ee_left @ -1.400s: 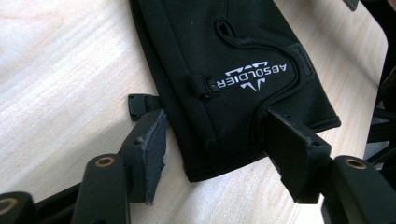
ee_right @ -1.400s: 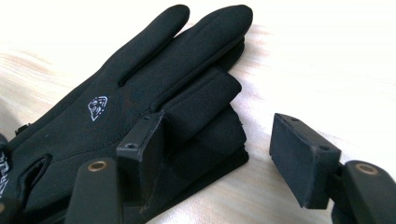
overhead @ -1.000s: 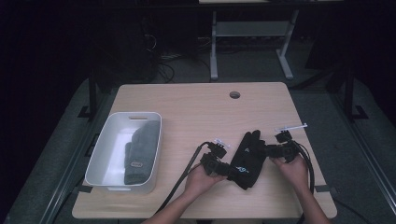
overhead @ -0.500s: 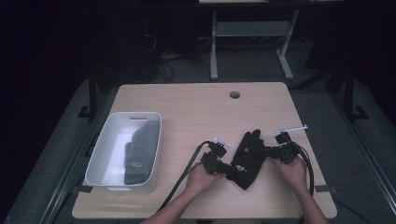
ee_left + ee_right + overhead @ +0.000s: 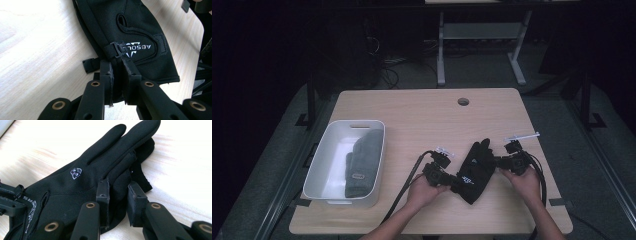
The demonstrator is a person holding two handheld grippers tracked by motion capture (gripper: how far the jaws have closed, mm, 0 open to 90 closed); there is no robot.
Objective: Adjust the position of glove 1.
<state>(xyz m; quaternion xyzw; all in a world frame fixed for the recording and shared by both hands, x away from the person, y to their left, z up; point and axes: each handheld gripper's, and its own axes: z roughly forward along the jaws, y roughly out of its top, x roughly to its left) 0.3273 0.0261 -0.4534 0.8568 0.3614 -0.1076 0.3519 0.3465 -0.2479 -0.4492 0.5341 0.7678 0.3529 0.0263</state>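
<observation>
High view: the black glove [image 5: 475, 170] lies flat on the right front part of the bench [image 5: 412, 115], between the left gripper [image 5: 451, 181] and the right gripper [image 5: 498, 163].
Change since one second ago: the glove keeps the same place and slant; both grippers have held their stations at its two edges, with only a slight settling of the hands.
Meaning for the work: the two-point grasp appears established, and no lift has begun; the next move is judged to be raising or carrying the glove, possibly toward the white bin [image 5: 323, 165].
Left gripper jaws: clamped on the cuff edge of the glove [image 5: 135, 37], just below the small buckle strap [image 5: 117, 48]; black fabric fills the narrow gap between them.
Right gripper jaws: closed on the folded thumb-side edge of the glove [image 5: 82, 180], fabric pinched between them.
Glove appearance: black, smooth stretch fabric, fingers extended and lying close together, pointing away from the person.
Glove markings: white lettering and an emblem near the cuff, a small white logo [image 5: 76, 173] on the back of the hand.
Glove contact: resting on the bench, not airborne.
White bin: at the left of the bench, well apart from the glove, holding a grey folded cloth item [image 5: 362, 160].
Risk: thin fabric may slip if the two grippers pull unevenly.
</observation>
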